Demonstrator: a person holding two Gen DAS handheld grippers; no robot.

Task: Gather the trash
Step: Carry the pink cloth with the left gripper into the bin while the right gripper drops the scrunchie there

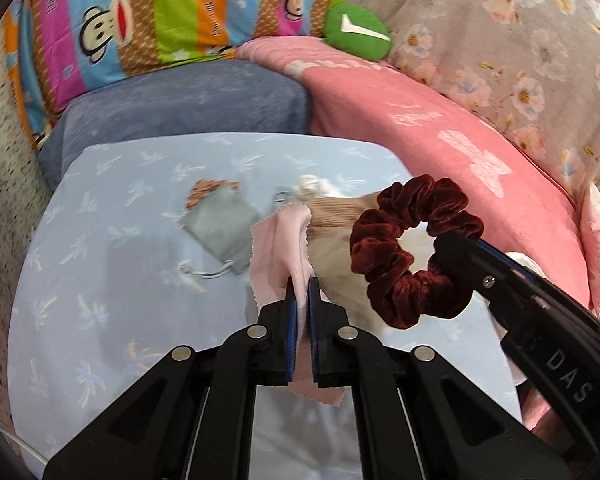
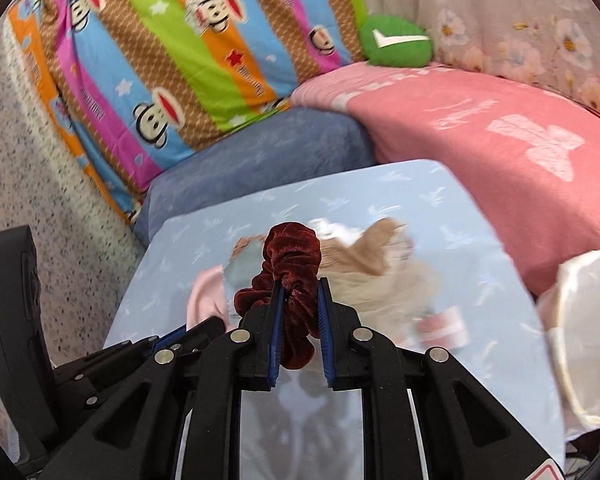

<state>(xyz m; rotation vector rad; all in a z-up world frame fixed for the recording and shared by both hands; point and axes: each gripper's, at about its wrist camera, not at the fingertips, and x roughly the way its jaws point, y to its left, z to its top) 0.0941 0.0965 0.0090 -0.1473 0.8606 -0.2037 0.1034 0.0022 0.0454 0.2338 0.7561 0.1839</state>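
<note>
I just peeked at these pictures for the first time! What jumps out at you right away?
First, the dark red velvet scrunchie, pinched in the right gripper above the light blue palm-print sheet. Beside it, the left gripper is shut on a pale pink cloth scrap. Behind them, a rainbow-striped monkey-print pillow fills the back left.
</note>
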